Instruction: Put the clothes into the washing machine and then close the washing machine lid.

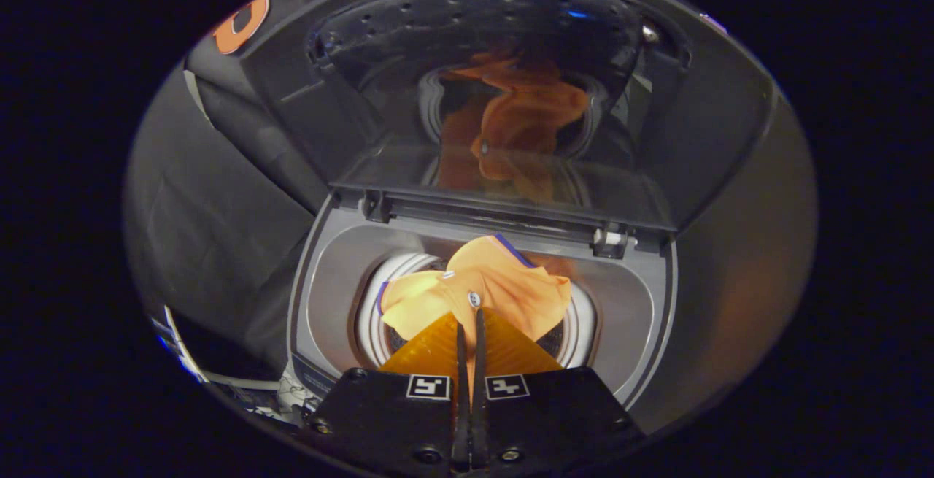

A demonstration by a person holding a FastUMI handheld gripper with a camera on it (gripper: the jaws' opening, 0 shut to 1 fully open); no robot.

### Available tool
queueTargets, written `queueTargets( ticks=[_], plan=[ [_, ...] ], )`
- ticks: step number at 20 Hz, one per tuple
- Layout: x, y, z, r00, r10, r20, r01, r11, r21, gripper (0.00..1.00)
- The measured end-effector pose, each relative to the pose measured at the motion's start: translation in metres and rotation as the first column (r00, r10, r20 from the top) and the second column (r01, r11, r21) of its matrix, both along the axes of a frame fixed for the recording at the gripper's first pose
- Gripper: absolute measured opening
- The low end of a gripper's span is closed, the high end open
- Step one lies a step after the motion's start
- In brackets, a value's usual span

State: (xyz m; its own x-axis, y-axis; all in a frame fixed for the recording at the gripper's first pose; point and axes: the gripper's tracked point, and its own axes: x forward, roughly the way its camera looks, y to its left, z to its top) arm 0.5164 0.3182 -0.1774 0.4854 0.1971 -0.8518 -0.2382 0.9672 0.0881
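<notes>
Dark booth cloth (211, 193) hangs to the left of the gripper, beside a grey top-loading washing machine (328, 274). Just ahead, the gripper (469, 317) has its two fingers pressed nearly together, pinching an orange garment (503, 284) with a thin blue trim. That garment bunches over the round drum opening (372, 317), directly beyond the fingertips. Above and behind it, the washing machine lid (511, 98) stands raised, its glossy pane mirroring the orange cloth. Right of the gripper, the machine's grey rim curves away.
</notes>
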Motion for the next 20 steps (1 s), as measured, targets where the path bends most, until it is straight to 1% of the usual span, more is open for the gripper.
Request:
queueTargets(
  ticks=[3, 10, 13, 14, 16, 17, 20],
  plan=[
    [0.000, 0.002, -0.011, 1.000, -0.019, -0.015, 0.019, 1.000, 0.021, 0.05],
    [0.000, -0.003, -0.028, 0.998, -0.054, -0.045, 0.055, 0.998, 0.025, 0.05],
    [-0.001, 0.000, -0.033, 0.998, -0.040, -0.057, 0.043, 0.997, 0.056, 0.05],
    [-0.003, 0.001, -0.035, 0.997, -0.035, -0.065, 0.039, 0.997, 0.067, 0.11],
    [-0.003, -0.002, -0.032, 0.997, -0.038, -0.069, 0.042, 0.998, 0.056, 0.72],
    [-0.003, 0.000, -0.034, 0.997, -0.038, -0.068, 0.042, 0.998, 0.054, 1.00],
    [-0.009, 0.000, -0.034, 0.997, -0.032, -0.074, 0.036, 0.998, 0.048, 0.99]
  ],
)
